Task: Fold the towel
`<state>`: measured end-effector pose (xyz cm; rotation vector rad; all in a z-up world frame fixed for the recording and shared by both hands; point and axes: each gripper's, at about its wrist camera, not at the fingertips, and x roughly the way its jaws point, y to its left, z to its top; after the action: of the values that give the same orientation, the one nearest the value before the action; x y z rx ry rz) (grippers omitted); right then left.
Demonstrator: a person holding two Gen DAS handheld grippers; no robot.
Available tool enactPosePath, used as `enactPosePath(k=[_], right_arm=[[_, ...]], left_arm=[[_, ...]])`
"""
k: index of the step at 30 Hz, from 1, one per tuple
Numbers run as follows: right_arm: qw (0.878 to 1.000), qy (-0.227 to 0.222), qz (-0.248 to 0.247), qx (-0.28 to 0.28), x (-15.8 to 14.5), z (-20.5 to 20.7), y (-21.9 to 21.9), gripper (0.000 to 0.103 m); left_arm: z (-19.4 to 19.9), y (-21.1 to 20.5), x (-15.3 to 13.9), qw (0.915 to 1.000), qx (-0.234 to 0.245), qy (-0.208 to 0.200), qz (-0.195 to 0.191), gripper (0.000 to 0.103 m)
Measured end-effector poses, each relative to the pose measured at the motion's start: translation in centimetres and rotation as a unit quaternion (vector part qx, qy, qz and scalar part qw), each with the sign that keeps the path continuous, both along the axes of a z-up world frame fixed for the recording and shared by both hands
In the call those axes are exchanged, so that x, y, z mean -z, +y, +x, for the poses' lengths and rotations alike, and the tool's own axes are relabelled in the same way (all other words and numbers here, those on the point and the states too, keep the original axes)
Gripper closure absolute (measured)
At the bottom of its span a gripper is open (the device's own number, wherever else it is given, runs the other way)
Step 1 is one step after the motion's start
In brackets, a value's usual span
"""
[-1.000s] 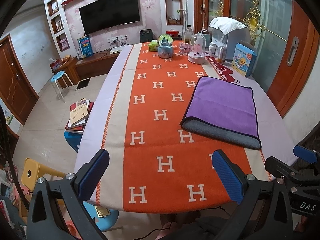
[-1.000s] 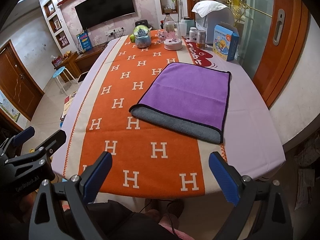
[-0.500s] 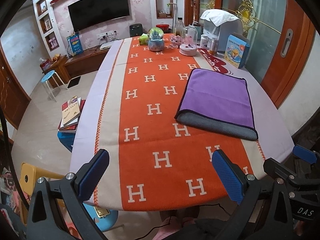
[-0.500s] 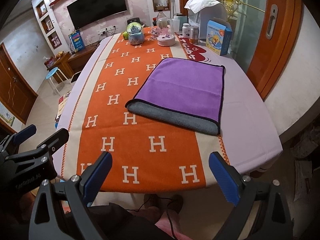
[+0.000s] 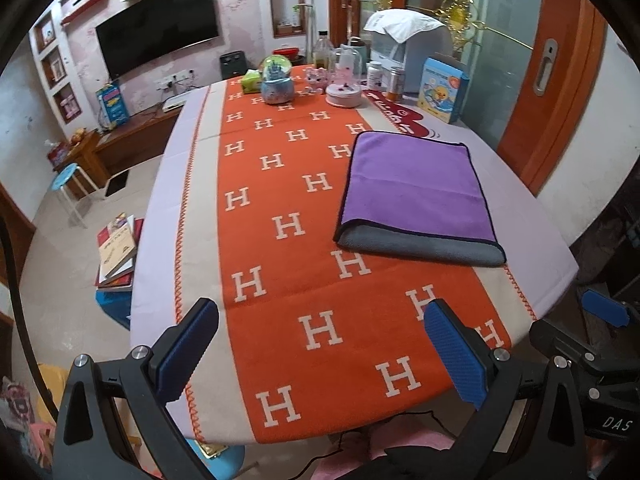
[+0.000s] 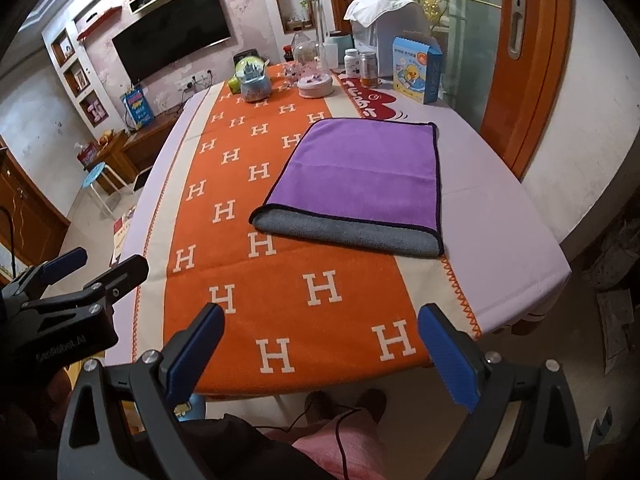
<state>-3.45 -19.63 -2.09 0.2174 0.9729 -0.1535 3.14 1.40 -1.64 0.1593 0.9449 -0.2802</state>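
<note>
A purple towel (image 5: 416,184) with a grey underside and dark edging lies folded flat on the right half of the table; it also shows in the right wrist view (image 6: 360,172). Its grey lower layer sticks out along the near edge. My left gripper (image 5: 322,354) is open and empty, held above the table's near edge, well short of the towel. My right gripper (image 6: 322,354) is open and empty, also back over the near edge. The right gripper shows at the right of the left wrist view (image 5: 600,312), and the left gripper shows at the left of the right wrist view (image 6: 64,264).
The table has an orange cloth with white H letters (image 5: 288,224) and lilac borders. At the far end stand a snow globe (image 5: 277,80), jars, bottles, a blue box (image 5: 440,90) and a white appliance. Books (image 5: 118,248) and a stool (image 5: 70,184) are on the floor at left.
Both grippers have pulled back and risen from the table, so the towel looks farther away. The towel has not moved. Both grippers stay open.
</note>
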Motion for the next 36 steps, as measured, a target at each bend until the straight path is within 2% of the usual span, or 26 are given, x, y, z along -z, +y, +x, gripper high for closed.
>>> enactPosePath(k=[13,25,36], right_arm=[[0.999,-0.030,-0.028,0.028,0.9,-0.4,-2.9,0.005],[0.998,-0.055,-0.043,-0.003,3.3,1.9,-5.9,0.006],[0.997,-0.051,-0.044,-0.036,6.5,5.8,-9.4,0.006]], left_arm=[[2.4,-0.7,0.9,0.9988,0.048,0.001,0.009,0.001],[6.8,-3.4,3.4,0.9975,0.067,0.007,0.019,0.001],[12.6,-7.7,7.4,0.9958,0.077,0.027,0.040,0.001]])
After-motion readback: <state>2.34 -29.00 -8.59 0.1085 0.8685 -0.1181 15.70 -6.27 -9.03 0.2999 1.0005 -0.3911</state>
